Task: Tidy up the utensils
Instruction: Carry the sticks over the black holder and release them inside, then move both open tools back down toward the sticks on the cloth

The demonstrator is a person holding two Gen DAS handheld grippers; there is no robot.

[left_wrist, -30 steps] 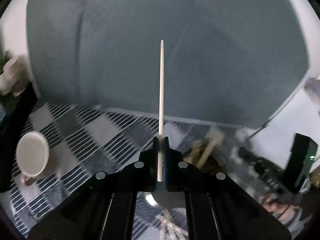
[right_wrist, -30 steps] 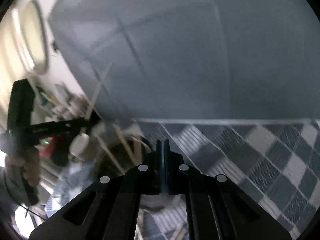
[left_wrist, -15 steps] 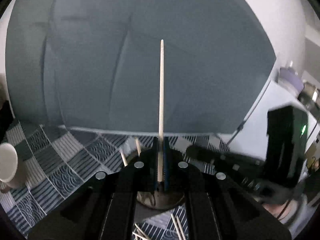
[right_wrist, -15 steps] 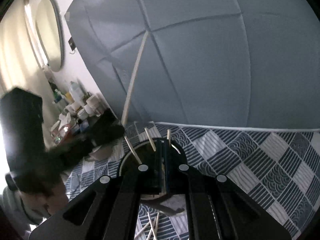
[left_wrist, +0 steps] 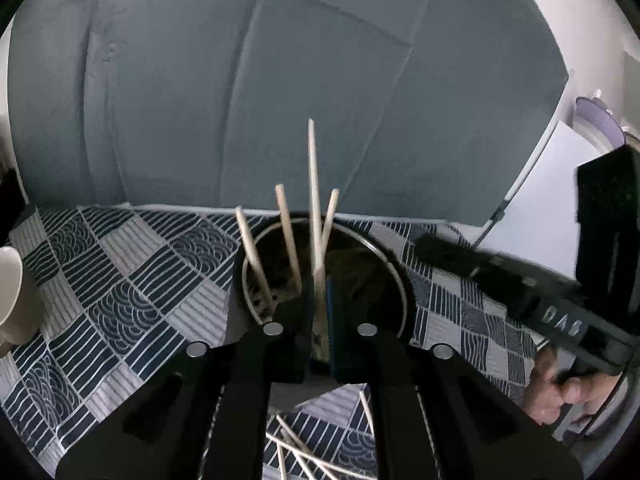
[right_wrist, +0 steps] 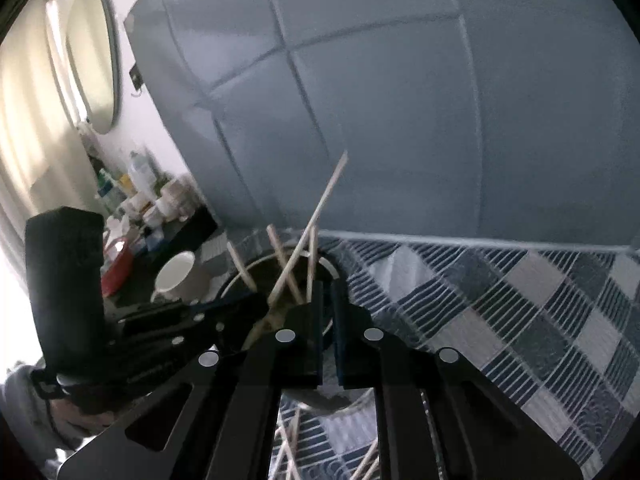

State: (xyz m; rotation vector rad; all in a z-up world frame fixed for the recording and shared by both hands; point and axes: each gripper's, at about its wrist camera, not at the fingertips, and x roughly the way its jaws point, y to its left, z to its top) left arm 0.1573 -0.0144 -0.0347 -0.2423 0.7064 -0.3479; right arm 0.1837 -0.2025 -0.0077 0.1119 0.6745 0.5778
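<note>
Grey-blue padded panel (left_wrist: 280, 100) fills the background. Tabletop with blue/white patchwork cloth (left_wrist: 120, 288) in front of it. Round dark holder (left_wrist: 360, 264) sits on the cloth, three wooden chopsticks (left_wrist: 288, 236) standing tilted in it. Left hand-held gripper (left_wrist: 320, 320) sits over the holder's near rim, fingers nearly closed on a fourth, long chopstick (left_wrist: 313, 184), which stands almost upright with its lower end down inside the holder. Right hand-held gripper (right_wrist: 327, 332) is just beside the holder, fingers a narrow slit apart, nothing between them. White mug (right_wrist: 176, 276) on the cloth left of the holder, apart from it. Loose chopsticks (left_wrist: 296, 456) lie flat on the cloth near the holder's front.
</note>
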